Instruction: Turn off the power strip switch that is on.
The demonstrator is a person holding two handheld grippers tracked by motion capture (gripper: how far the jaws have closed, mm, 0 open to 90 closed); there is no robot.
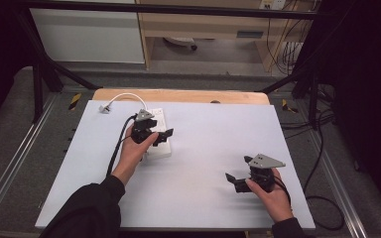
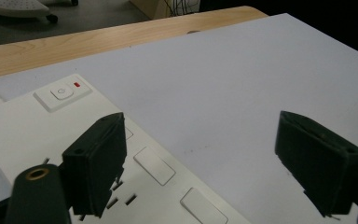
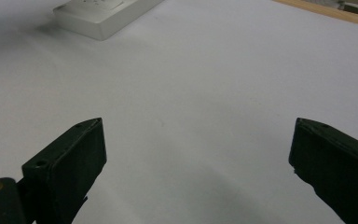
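A white power strip [image 1: 160,150] lies on the white sheet [image 1: 203,124] at the left of the middle, with its white cable [image 1: 124,95] curling away toward the far left. My left gripper [image 1: 159,135] hovers over the strip, held from below by a hand. In the left gripper view the left gripper [image 2: 200,140] is open: one jaw stands over the power strip [image 2: 32,126] near its sockets, the other over bare sheet. The strip's switch [image 2: 61,92] has a red light beside it. My right gripper [image 1: 238,171] rests low at the right, open and with nothing in it [image 3: 196,140].
The cable ends in a small plug [image 1: 104,108] at the sheet's far left corner. A wooden table edge [image 1: 178,95] runs behind the sheet. Black frame bars and loose cables [image 1: 322,148] border the table. The power strip [image 3: 102,11] lies far ahead in the right gripper view.
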